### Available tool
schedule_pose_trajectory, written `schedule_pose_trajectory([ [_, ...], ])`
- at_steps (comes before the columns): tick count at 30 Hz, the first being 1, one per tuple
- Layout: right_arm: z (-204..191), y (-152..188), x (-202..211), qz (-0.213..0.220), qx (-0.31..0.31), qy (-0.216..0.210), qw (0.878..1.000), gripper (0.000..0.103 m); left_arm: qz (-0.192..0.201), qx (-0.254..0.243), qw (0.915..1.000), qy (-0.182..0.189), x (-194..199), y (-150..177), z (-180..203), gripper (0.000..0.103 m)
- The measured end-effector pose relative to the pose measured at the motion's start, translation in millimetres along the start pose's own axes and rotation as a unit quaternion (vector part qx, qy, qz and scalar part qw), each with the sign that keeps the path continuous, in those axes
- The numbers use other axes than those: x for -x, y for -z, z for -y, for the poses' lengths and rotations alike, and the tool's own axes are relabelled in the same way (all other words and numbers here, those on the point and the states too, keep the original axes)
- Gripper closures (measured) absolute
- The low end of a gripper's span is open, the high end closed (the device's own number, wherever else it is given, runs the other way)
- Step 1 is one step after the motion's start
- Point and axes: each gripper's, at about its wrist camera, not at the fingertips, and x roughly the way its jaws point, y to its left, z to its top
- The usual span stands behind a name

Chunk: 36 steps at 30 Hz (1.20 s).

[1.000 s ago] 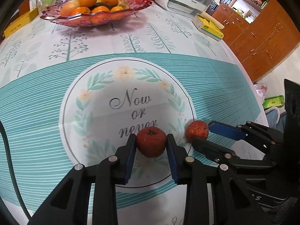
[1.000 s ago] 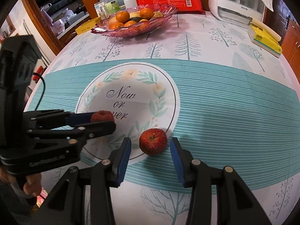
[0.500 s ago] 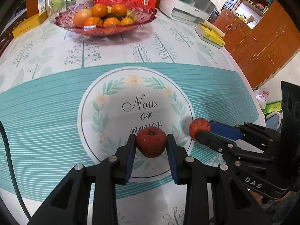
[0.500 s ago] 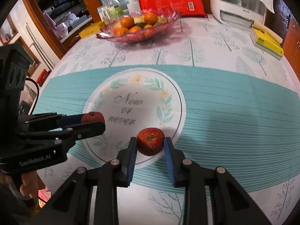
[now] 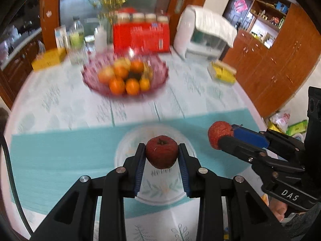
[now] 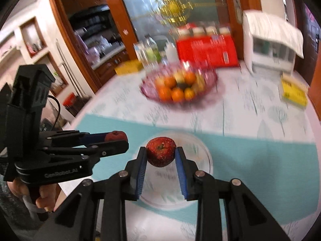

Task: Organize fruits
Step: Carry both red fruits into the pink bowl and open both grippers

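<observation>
My left gripper (image 5: 161, 156) is shut on a dark red apple (image 5: 161, 154), held in the air above the round print of the tablecloth. My right gripper (image 6: 161, 154) is shut on a second red apple (image 6: 161, 151), also lifted off the table. Each gripper shows in the other's view: the right one (image 5: 222, 138) at the right with its apple (image 5: 217, 133), the left one (image 6: 118, 139) at the left with its apple (image 6: 115, 136) half hidden. A pink glass fruit bowl (image 5: 158, 80) (image 6: 208, 80) with several oranges stands at the far middle of the table.
Behind the bowl stand a red box (image 5: 141, 38), bottles (image 5: 77, 40) and a white appliance (image 5: 202, 34). Yellow packs lie at the far left (image 5: 49, 59) and far right (image 5: 221, 72). Wooden cabinets (image 5: 274, 60) stand to the right. A hand (image 6: 46, 198) holds the left gripper.
The right gripper closed on its apple. Both grippers then rose off the table with their apples and tilted up, so the bowl and far wall came into view.
</observation>
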Motion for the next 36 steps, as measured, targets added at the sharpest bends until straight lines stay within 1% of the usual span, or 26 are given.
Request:
schedule_pose_trajectory([
  [1,-2,-9,3,0.006,0.002,-0.004,1.0,0.074,0.009,-0.004,0.9999,-0.009,10,-12,0,0.072],
  [2,-3,-27,9,0.016,0.006,-0.013,1.0,0.074,0.014,-0.007,0.9997,-0.016,16,-21,0,0.072],
  [3,-4,-37,11,0.021,0.009,-0.018,1.0,0.074,0.023,-0.013,0.9992,-0.029,26,-38,-2,0.072],
  [4,-6,-56,15,0.03,0.014,-0.022,0.999,0.074,0.027,-0.016,0.9988,-0.036,32,-48,-3,0.072],
  [5,-7,-67,18,0.035,0.017,-0.024,0.999,0.074,0.033,-0.02,0.9983,-0.045,39,-61,-5,0.072],
  [7,-9,-99,22,0.047,0.024,-0.026,0.998,0.074,0.044,-0.028,0.9967,-0.062,53,-89,-8,0.072],
  [10,-10,-150,28,0.071,0.035,-0.017,0.997,0.074,0.061,-0.049,0.993,-0.088,70,-131,-16,0.072],
  [14,-3,-205,24,0.093,0.038,0.004,0.995,0.074,0.074,-0.075,0.9867,-0.124,68,-178,-30,0.072],
  [17,7,-233,7,0.091,0.029,0.017,0.995,0.074,0.07,-0.08,0.9848,-0.138,49,-213,-46,0.072],
  [20,16,-249,-20,0.078,0.02,0.026,0.996,0.074,0.061,-0.077,0.9858,-0.136,22,-235,-59,0.072],
  [22,23,-253,-43,0.07,0.015,0.037,0.997,0.074,0.045,-0.071,0.9885,-0.126,-6,-247,-71,0.072],
  [23,28,-254,-60,0.059,0.011,0.044,0.997,0.074,0.033,-0.068,0.9901,-0.118,-23,-253,-79,0.072],
  [27,47,-248,-117,0.016,-0.016,0.05,0.998,0.074,0.002,-0.069,0.9925,-0.101,-82,-256,-95,0.072],
  [30,63,-237,-161,-0.019,-0.033,0.059,0.998,0.074,-0.026,-0.07,0.9933,-0.088,-129,-251,-106,0.072],
  [33,77,-227,-199,-0.048,-0.045,0.066,0.996,0.074,-0.053,-0.069,0.9933,-0.077,-170,-246,-118,0.072],
  [36,85,-219,-225,-0.067,-0.053,0.07,0.994,0.074,-0.074,-0.063,0.9929,-0.068,-203,-239,-130,0.072],
])
